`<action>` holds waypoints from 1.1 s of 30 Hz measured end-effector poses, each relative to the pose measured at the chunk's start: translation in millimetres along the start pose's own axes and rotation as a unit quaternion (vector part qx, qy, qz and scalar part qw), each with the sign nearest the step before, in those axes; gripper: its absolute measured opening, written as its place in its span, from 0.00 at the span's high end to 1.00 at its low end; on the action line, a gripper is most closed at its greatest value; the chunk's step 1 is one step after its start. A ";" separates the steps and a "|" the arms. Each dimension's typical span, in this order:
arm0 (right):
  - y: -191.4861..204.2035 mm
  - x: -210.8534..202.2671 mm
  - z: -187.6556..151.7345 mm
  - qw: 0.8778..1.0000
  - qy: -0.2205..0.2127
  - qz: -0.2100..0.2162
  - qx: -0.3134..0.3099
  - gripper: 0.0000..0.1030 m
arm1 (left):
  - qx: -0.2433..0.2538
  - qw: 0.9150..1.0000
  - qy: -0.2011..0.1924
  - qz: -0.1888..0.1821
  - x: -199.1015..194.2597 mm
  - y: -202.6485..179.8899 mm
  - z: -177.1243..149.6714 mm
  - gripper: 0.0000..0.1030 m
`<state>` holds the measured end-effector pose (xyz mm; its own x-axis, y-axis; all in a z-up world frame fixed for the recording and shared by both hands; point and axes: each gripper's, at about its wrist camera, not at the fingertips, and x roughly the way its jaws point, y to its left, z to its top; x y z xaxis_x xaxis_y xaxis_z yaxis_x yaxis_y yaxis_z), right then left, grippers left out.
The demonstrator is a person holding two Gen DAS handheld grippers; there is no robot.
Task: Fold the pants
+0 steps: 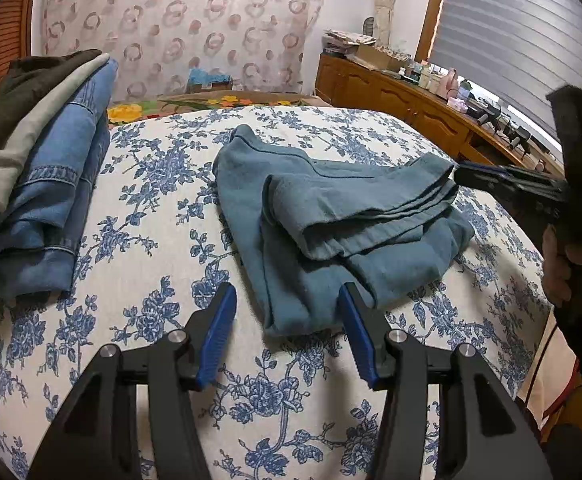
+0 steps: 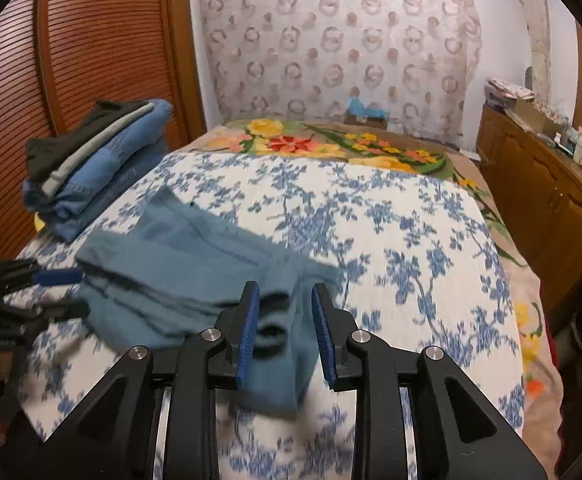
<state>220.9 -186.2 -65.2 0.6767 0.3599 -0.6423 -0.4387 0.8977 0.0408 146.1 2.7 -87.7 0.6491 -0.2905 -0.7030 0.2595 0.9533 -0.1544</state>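
Left gripper (image 1: 287,332) jaws apart, empty, at near hem of teal pants (image 1: 331,216) mid-bed (image 1: 163,264). Right gripper (image 2: 285,332) jaws apart around loose fold, pads seemingly clear. Risk: top layers unpinned, fold may slump or skew.

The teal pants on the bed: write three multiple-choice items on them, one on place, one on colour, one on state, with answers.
1. Where does the stack of folded clothes lie relative to the teal pants in the left wrist view?
A. to their left
B. on top of them
C. on the dresser

2. What colour is the flower print on the bedspread under the pants?
A. red
B. blue
C. green

3. How do the pants lie?
A. spread out full length
B. hanging off the bed
C. folded over in layers

Answers: 1 A, the stack sits at the bed's left edge, apart from the pants. 2 B, blue flowers on white. 3 C, several layered edges show on top.
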 end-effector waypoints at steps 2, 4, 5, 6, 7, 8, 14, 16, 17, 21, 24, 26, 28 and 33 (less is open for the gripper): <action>-0.3 -4.7 -7.9 1.000 0.007 0.006 -0.002 0.74 | 0.002 1.000 0.003 0.003 0.8 -1.1 -0.2 0.49; -0.4 -6.0 -16.1 1.000 0.018 0.014 -0.004 0.71 | 0.003 1.000 0.005 0.004 2.5 -1.4 -0.1 0.49; -0.9 -6.5 -19.1 1.000 0.022 0.018 -0.003 0.70 | 0.002 1.000 0.006 0.005 3.2 -1.3 -0.6 0.49; -1.3 -6.3 -22.6 0.999 0.027 0.027 -0.001 0.64 | 0.002 1.000 0.007 0.006 4.1 -1.2 -0.6 0.49; -1.2 -6.4 -24.9 0.999 0.031 0.031 0.000 0.59 | 0.001 1.000 0.008 0.006 5.2 -0.8 -1.0 0.49; -0.8 -6.1 -27.0 0.999 0.033 0.034 0.000 0.59 | 0.000 1.000 0.009 0.006 6.6 -0.8 -1.3 0.49; 1.5 3.6 -36.1 0.998 0.053 0.039 -0.002 0.58 | 0.001 1.000 0.009 0.006 7.3 -0.4 -1.5 0.49; 1.4 7.9 -37.6 0.998 0.060 0.037 -0.003 0.58 | 0.003 1.000 0.007 0.006 7.8 -0.1 -1.6 0.49; 1.2 10.3 -38.3 0.997 0.064 0.035 -0.004 0.58 | 0.003 1.000 0.006 0.006 7.6 -0.6 -1.5 0.49; 0.1 16.4 -40.5 0.997 0.071 0.037 -0.005 0.58 | 0.009 1.000 -0.001 0.000 5.7 -1.6 -2.3 0.58; -0.2 18.4 -41.3 0.997 0.072 0.038 -0.004 0.58 | 0.013 1.000 0.002 -0.003 7.1 -3.2 -2.9 0.75; 0.6 18.7 -41.3 0.997 0.073 0.035 -0.009 0.58 | 0.018 1.000 0.001 -0.006 6.7 -5.8 -2.7 0.83; 3.7 18.7 -41.4 0.997 0.074 0.031 -0.018 0.57 | 0.020 1.000 0.001 -0.009 6.1 -6.5 -1.9 0.89; 6.9 15.5 -42.3 0.996 0.067 0.048 -0.035 0.89 | 0.019 1.000 -0.001 -0.006 0.5 -1.1 -0.3 0.95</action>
<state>203.4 -185.2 -107.3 0.5470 0.4010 -0.7348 -0.5403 0.8396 0.0560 145.9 1.5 -88.1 0.6478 -0.3025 -0.6992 0.2941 0.9459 -0.1368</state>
